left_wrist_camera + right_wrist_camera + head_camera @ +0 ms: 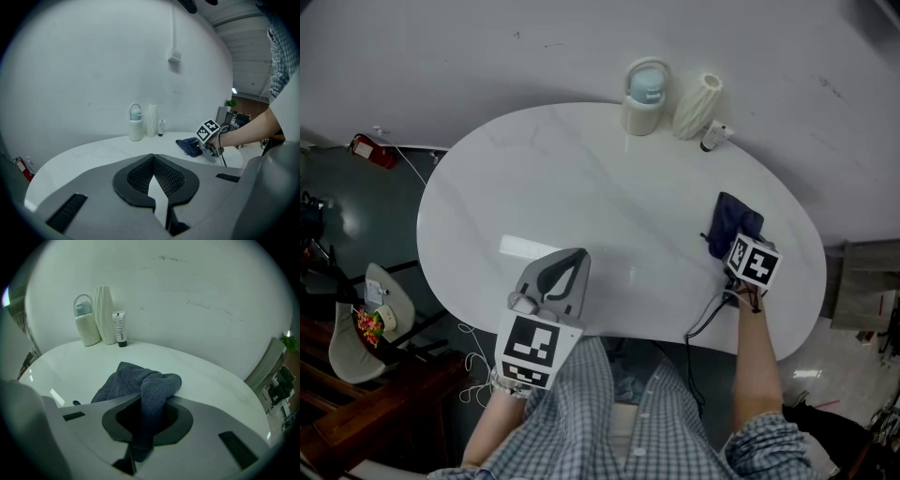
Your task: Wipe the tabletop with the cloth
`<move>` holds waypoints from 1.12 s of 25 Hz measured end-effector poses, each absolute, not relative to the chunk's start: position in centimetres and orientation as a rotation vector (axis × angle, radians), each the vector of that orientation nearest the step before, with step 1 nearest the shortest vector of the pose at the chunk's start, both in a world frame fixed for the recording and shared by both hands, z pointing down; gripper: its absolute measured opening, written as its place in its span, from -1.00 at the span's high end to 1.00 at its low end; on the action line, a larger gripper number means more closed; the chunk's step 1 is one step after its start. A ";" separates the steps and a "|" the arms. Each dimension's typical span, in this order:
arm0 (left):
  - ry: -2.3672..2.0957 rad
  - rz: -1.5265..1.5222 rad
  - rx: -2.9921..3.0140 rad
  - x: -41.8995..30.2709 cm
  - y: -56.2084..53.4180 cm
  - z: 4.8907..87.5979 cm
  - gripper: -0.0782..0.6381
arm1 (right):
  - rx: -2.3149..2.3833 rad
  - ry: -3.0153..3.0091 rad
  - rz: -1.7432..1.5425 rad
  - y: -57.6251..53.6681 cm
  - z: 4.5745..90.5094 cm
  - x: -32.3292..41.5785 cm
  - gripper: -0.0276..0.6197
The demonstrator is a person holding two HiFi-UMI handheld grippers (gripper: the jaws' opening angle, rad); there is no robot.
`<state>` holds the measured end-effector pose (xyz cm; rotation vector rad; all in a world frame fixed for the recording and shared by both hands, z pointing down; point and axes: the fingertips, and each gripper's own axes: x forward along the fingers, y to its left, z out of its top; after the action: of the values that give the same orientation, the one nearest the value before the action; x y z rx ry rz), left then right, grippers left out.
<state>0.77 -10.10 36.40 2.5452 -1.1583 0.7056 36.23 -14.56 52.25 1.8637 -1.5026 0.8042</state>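
The right gripper point(728, 251) sits low over the white oval tabletop point(609, 202), marker cube uppermost. The dark blue cloth point(733, 221) is bunched right at its front and lies on the tabletop. A black cable point(705, 319) runs from behind it over the near edge. Well to its left, the left gripper point(577, 255) hangs over the near edge, jaws meeting in a point. Far ahead of both, a bottle point(645, 98), a ribbed vase point(697, 106) and a small tube point(714, 137) stand in a row.
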 end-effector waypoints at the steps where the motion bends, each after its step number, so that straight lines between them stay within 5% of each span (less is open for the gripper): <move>1: -1.157 0.706 2.544 0.8 -10.1 36.4 0.77 | 1.871 -1.484 0.795 -14.7 52.2 36.6 0.81; 28: -1.248 0.715 2.434 -4.7 -9.6 37.6 0.77 | 1.731 -1.465 0.595 -24.2 52.3 29.8 0.81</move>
<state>-4.75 -9.56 37.60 2.4338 -1.2478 0.7152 29.77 -24.23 52.25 1.7312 -1.4648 0.5950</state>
